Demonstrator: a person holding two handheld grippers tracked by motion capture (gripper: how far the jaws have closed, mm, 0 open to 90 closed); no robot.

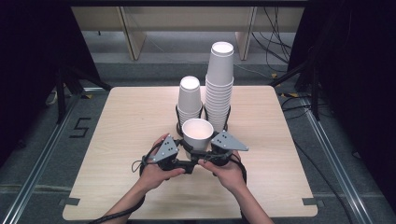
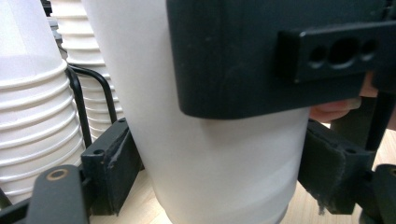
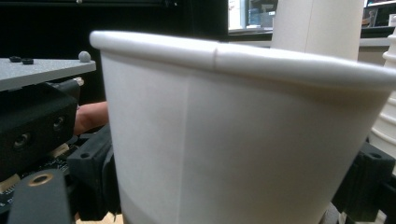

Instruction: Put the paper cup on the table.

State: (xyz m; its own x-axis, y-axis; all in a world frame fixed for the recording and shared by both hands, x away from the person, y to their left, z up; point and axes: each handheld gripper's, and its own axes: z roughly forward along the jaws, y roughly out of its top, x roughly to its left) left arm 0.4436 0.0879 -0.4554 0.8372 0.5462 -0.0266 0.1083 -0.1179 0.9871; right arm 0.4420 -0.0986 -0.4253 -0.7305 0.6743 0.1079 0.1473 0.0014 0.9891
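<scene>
Paper cup (image 1: 197, 134) is standing near the tabletop (image 1: 116, 140) front, where left gripper (image 1: 180, 150) and right gripper (image 1: 211, 148) are both clamping its thin wall. Light and crushable, it is wanting gentle pressure low on the sides.

White paper cup (image 1: 197, 133), upright, open-topped, table's middle

Between my black fingers (image 2: 112, 172) I see a plain white paper cup (image 1: 197, 133). Beyond them, the stacked cups (image 1: 219, 88) are white too, on a pale wood-grain table (image 1: 116, 140).
</scene>
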